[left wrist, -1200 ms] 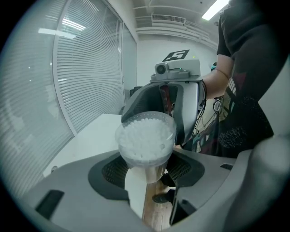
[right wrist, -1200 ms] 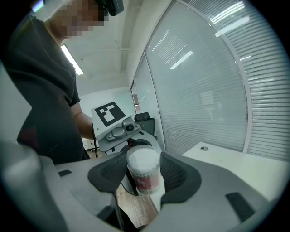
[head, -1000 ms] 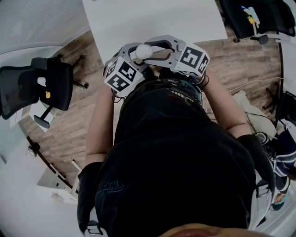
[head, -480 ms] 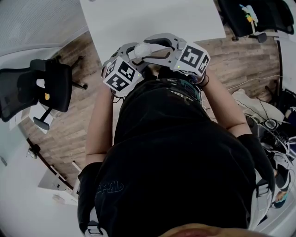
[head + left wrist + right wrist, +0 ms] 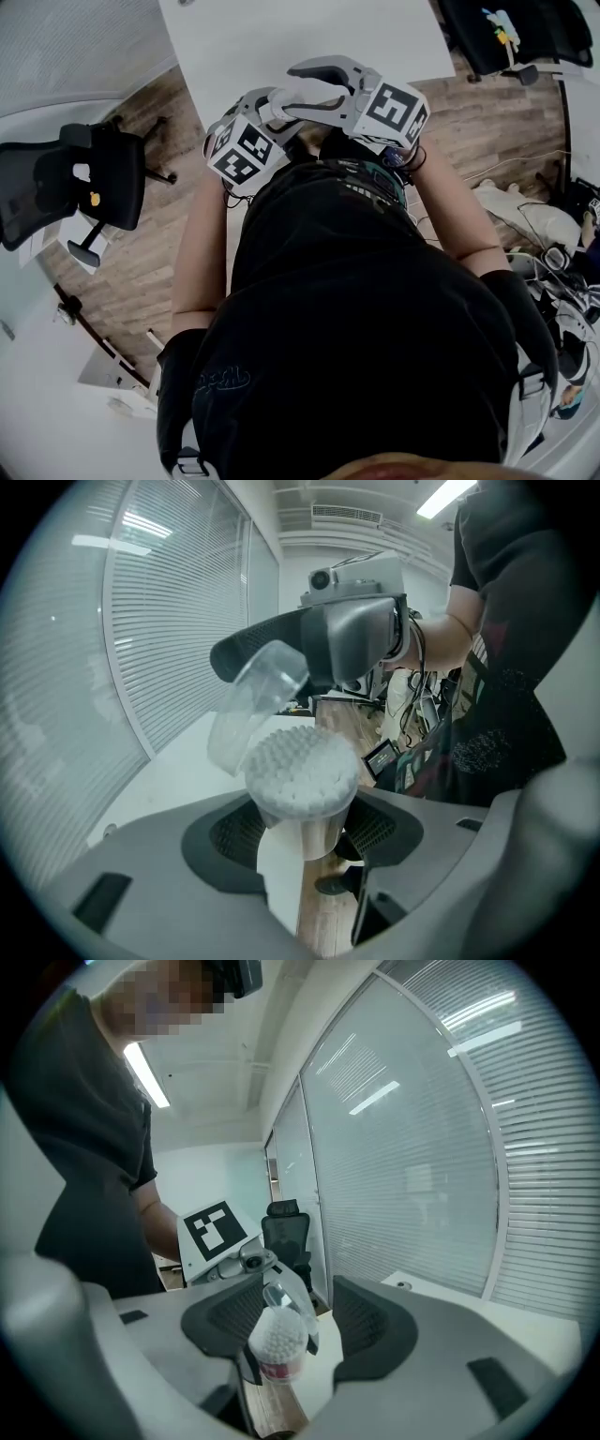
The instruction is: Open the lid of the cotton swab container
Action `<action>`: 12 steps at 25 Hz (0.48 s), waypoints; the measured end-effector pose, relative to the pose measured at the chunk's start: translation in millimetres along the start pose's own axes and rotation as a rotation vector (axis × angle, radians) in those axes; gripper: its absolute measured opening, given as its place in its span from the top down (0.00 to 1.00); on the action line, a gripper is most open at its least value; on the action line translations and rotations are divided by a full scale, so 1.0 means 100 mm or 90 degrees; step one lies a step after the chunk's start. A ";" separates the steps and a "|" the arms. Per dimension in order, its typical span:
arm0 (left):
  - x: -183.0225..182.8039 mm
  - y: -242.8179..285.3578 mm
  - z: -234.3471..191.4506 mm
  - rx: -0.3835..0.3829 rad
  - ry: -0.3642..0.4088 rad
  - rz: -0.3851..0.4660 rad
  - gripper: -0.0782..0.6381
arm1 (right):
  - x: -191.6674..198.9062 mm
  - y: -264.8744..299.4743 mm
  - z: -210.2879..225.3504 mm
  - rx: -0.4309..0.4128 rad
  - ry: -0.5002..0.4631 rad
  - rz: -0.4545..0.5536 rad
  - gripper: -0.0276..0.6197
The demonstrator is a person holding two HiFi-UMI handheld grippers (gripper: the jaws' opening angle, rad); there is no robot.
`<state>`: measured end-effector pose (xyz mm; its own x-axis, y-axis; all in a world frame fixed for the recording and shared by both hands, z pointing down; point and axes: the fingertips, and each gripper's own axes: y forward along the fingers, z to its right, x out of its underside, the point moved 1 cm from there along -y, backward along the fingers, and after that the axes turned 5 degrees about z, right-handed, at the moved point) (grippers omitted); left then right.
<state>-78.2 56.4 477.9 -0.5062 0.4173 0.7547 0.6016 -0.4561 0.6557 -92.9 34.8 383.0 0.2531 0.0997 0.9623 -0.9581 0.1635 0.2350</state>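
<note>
At centre frame the cotton swab container (image 5: pixel 302 794) is clamped in the left gripper (image 5: pixel 300 834), clear lid (image 5: pixel 255 703) raised; the right gripper (image 5: pixel 281 1314) is spread, empty. Swabs may be spilled if it is tilted.

The container (image 5: pixel 314 829) is showing clear, glossy plastic, and its lid (image 5: pixel 255 703) is gleaming likewise. Inside the container, cotton swabs (image 5: pixel 300 769) are looking soft and fluffy. Around the container, the left gripper (image 5: pixel 309 841) is showing matt grey plastic and ribbed dark pads (image 5: pixel 236 836). Below it, the floor (image 5: pixel 323 925) is showing wood grain.
</note>
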 end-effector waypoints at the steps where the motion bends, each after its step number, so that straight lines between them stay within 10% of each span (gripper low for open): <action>1: 0.00 0.00 0.01 0.002 0.001 0.000 0.52 | -0.02 0.00 0.01 0.004 0.001 0.004 0.58; 12: 0.02 0.01 0.06 0.017 0.013 0.003 0.52 | 0.00 0.00 0.30 0.045 -0.008 0.003 0.60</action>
<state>-74.9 61.3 479.4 -0.5150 0.3990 0.7587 0.6202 -0.4375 0.6511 -97.3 5.8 387.1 0.2474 0.0882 0.9649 -0.9665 0.0927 0.2393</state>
